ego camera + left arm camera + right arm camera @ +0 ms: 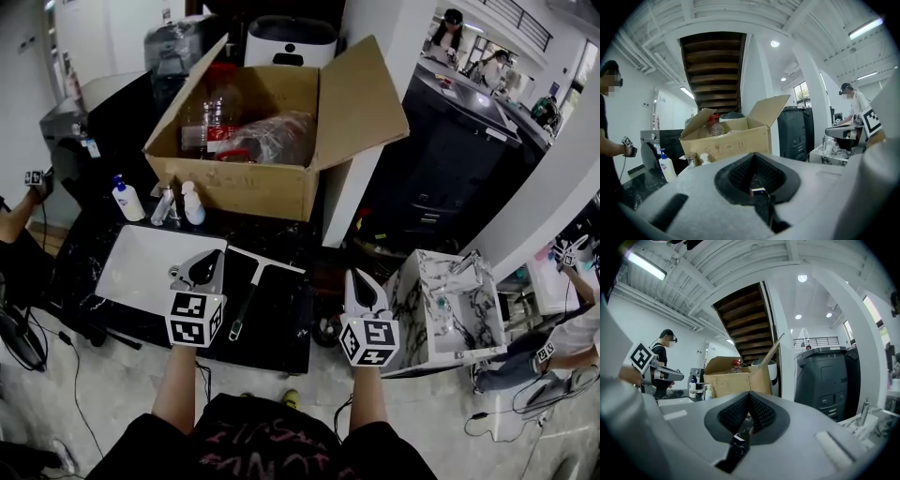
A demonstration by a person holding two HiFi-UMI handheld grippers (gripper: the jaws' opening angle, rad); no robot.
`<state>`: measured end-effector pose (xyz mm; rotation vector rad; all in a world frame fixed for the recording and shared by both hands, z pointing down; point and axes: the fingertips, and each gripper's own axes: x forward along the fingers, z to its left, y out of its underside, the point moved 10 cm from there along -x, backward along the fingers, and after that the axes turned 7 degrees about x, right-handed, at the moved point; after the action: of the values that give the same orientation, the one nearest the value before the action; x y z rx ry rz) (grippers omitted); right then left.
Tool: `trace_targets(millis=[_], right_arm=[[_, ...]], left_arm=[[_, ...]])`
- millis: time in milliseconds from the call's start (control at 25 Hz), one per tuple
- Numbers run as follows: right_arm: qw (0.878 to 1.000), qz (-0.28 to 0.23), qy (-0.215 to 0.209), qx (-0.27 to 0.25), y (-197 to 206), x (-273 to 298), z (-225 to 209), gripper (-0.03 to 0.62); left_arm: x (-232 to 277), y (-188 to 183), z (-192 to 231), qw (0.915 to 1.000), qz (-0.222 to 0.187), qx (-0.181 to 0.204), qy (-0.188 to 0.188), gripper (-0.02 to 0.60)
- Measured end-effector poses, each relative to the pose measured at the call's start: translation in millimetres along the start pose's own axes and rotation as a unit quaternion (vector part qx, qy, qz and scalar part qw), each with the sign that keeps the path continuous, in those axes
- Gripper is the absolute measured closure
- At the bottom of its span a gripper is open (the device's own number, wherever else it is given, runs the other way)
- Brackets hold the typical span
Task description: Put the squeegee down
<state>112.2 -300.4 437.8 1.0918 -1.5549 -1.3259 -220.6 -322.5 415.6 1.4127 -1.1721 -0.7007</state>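
Observation:
The squeegee (251, 286) lies flat on the black table (281, 328), its blade toward the cardboard box and its dark handle pointing at the near edge. Nothing holds it. My left gripper (201, 268) hovers just left of it, over the edge of a white tray (141, 267), jaws shut and empty. In the left gripper view the pads (740, 174) meet with nothing between them, and the squeegee is out of sight. My right gripper (362, 283) is held off the table's right side, also shut and empty; its pads (761, 413) touch each other.
An open cardboard box (253, 183) with bottles and a bag stands behind the table. A soap bottle (127, 199) and small spray bottles (191, 203) sit in front of it. A marble sink unit (441, 309) stands at the right, black bins (450, 159) beyond. People work nearby.

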Motion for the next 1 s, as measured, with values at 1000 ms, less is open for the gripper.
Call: trace_targets(millis=[1000], right_arm=[[1.000, -0.010, 0.000, -0.008, -5.2, 4.4, 1.3, 0.583]], left_arm=[[-3.7, -4.5, 5.9, 0.9997, -0.022, -0.003, 0.005, 0.580]])
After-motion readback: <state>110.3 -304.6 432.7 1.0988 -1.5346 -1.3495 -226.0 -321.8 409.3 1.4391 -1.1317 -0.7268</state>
